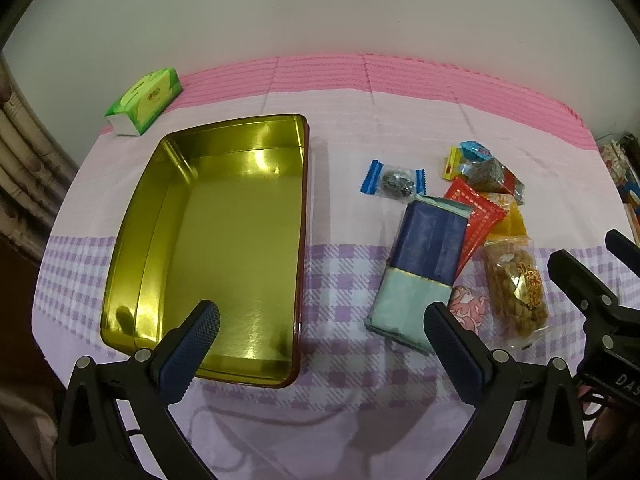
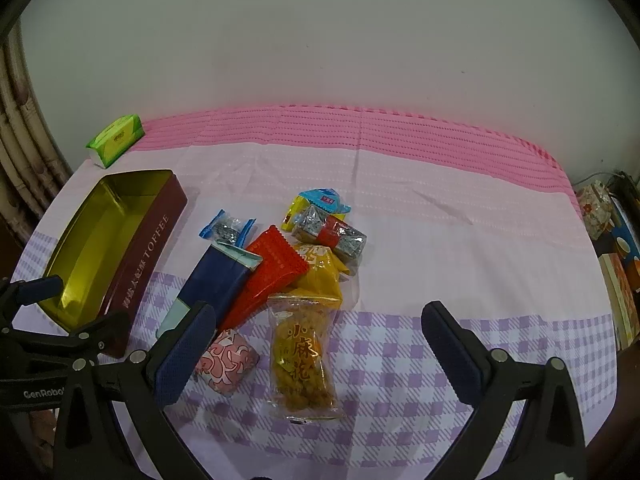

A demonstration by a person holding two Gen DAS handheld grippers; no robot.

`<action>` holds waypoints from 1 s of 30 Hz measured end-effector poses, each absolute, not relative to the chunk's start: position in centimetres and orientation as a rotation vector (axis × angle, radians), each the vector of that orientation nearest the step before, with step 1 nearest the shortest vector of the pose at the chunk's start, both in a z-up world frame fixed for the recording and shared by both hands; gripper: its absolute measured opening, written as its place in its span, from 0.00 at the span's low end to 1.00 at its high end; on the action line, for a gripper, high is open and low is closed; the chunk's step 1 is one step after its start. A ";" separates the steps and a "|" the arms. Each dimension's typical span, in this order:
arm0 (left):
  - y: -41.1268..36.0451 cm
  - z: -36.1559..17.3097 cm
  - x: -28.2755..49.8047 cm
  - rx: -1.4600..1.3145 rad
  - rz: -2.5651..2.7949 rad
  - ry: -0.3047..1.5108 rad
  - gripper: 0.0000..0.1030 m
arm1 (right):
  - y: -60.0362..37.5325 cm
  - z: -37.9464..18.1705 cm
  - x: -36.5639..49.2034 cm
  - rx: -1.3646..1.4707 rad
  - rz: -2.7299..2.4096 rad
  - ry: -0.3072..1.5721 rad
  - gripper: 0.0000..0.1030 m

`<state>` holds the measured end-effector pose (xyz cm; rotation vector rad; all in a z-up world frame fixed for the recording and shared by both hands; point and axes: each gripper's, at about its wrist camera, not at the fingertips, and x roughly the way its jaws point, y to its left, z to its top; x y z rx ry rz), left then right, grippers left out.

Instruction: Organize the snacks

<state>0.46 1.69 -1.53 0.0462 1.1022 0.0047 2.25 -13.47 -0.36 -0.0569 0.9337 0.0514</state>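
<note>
Both grippers hang wide open over the worktop (image 2: 400,208), nothing held. The left gripper (image 1: 320,334) hovers above the near end of the gold-lined tin (image 1: 224,240), which sits empty on the left. The right gripper (image 2: 316,338) hovers over the snack pile: a clear bag of fried twists (image 2: 302,356) right between its fingers, a pink patterned sweet (image 2: 228,360) beside the left finger, the blue packet (image 2: 216,280) and red sachet (image 2: 268,272) just beyond. A green tissue pack (image 2: 116,140) sits far back left.

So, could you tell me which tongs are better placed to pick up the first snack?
Right. The right tongs, open, hover directly over the fried-twist packet; the left tongs straddle the empty tin and the blue packet.
</note>
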 end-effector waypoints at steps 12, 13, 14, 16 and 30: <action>1.7 -1.3 0.3 0.056 0.008 1.114 0.98 | -13.5 -0.5 1.9 -0.057 0.059 0.936 0.99; 1.7 -1.3 0.3 0.057 0.009 1.116 0.98 | -13.5 -0.5 1.9 -0.058 0.059 0.936 0.99; 1.7 -1.3 0.3 0.057 0.011 1.116 0.98 | -13.5 -0.5 1.9 -0.059 0.061 0.937 0.99; 1.8 -1.2 0.2 0.054 0.014 1.116 0.98 | -13.4 -0.5 1.8 -0.063 0.061 0.937 0.99; 2.2 -0.9 0.0 0.039 0.023 1.112 0.98 | -12.9 -0.2 1.0 -0.084 0.064 0.926 0.99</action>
